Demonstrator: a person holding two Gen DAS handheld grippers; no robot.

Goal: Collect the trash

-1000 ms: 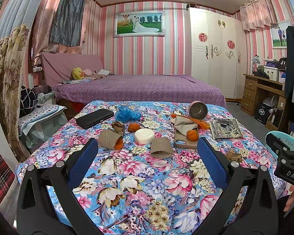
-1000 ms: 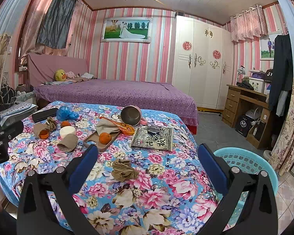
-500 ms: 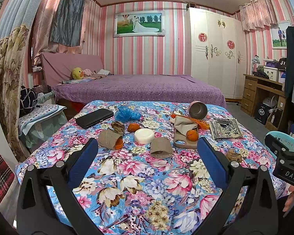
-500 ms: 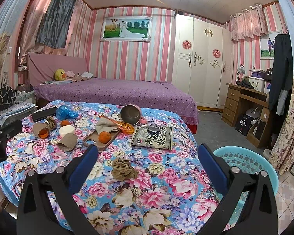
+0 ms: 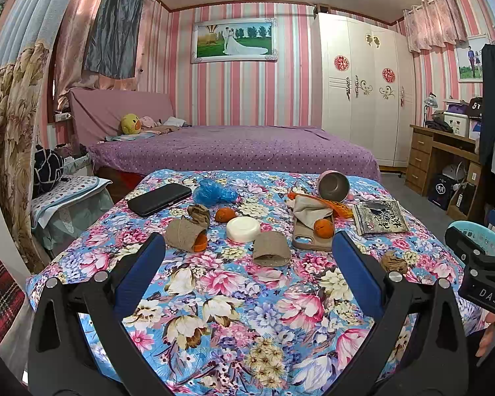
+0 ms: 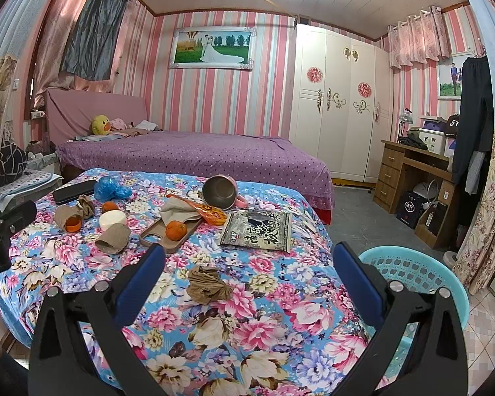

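Note:
Litter lies scattered on a floral tablecloth (image 5: 234,297). A crumpled brown paper wad (image 6: 208,285) sits just ahead of my right gripper (image 6: 247,257), which is open and empty. A black snack packet (image 6: 259,234), an orange wrapper (image 6: 211,213), a blue plastic bag (image 5: 213,193) and brown paper sleeves (image 5: 270,249) lie further back. My left gripper (image 5: 247,247) is open and empty, short of the nearest sleeve. A turquoise basket (image 6: 412,274) stands off the table's right edge.
A black phone (image 5: 158,198), a phone case (image 5: 312,232) carrying an orange, a white round lid (image 5: 243,228) and a tipped metal cup (image 5: 334,186) share the table. Behind it is a purple bed (image 5: 231,151). A wardrobe and desk stand right.

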